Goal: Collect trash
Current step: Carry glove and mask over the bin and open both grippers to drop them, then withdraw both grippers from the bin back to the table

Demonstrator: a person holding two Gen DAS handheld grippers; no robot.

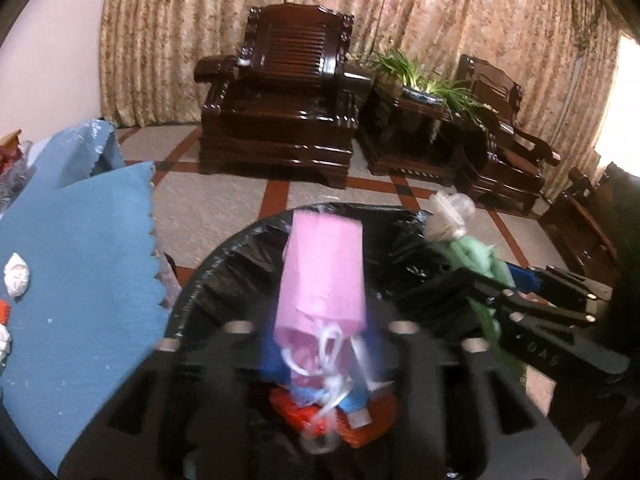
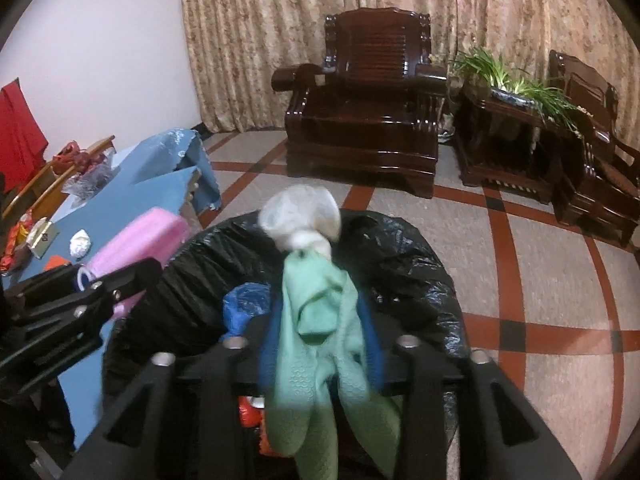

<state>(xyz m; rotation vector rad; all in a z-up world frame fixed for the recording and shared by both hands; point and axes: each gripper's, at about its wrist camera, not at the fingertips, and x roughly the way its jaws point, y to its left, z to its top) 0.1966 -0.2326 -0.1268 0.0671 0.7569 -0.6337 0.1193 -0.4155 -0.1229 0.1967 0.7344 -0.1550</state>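
A pink face mask [image 1: 322, 276] with white ear loops hangs between the blue pads of my left gripper [image 1: 320, 346], whose jaws stand apart without pressing on it. It is over the bin lined with a black bag [image 1: 240, 248]. Beside it, a green rubber glove [image 2: 316, 320] with a white crumpled end [image 2: 300, 216] hangs loosely between the parted fingers of my right gripper [image 2: 320, 340], also over the bin [image 2: 400, 248]. Red and blue trash lies in the bin. Each wrist view shows the other gripper too: the right gripper [image 1: 540, 292] and the left gripper [image 2: 100, 292].
A table under a blue cloth [image 1: 80, 240] stands left of the bin, with a crumpled white tissue [image 1: 16, 280] and other small items. Dark wooden armchairs [image 2: 360, 120] and a plant stand [image 2: 508, 136] line the curtain beyond the tiled floor.
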